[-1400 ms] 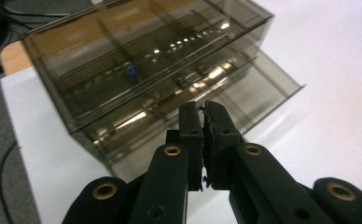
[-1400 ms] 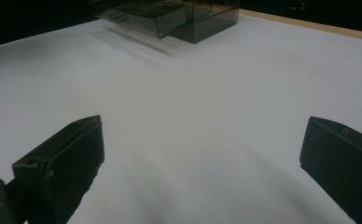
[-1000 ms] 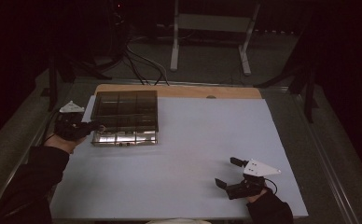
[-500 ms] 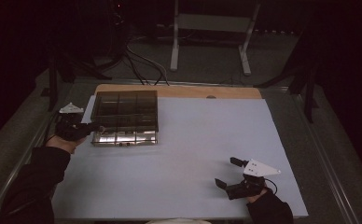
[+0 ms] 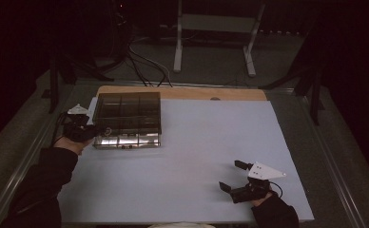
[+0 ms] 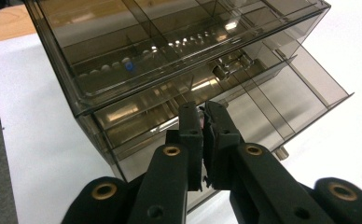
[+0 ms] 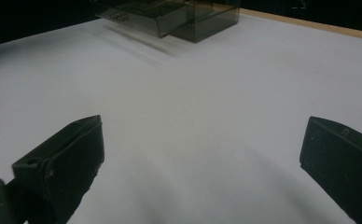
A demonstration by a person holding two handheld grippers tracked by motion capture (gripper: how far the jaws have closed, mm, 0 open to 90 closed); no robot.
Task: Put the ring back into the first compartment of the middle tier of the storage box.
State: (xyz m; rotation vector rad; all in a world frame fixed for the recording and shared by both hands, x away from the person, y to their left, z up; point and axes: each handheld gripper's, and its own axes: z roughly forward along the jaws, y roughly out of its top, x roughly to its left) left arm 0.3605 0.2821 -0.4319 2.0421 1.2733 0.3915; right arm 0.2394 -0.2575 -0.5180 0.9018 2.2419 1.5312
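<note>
At the left rear of the white table (image 5: pixel 187 156) sits a smoky clear drawer box (image 5: pixel 128 118), one drawer (image 6: pixel 244 107) pulled partly out. Just beside its left front corner, the left gripper (image 6: pixel 202 122) has its jaws pressed together, holding nothing. Well apart, near the right front edge, the right gripper (image 5: pixel 234 176) hangs over bare tabletop, jaws spread wide.

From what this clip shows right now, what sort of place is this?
Probably a lab or recording workspace, not a home: a white-topped table with only a smoked plastic drawer box on it, loose cables on the grey floor behind, a white metal stand, and dark surroundings.
</note>
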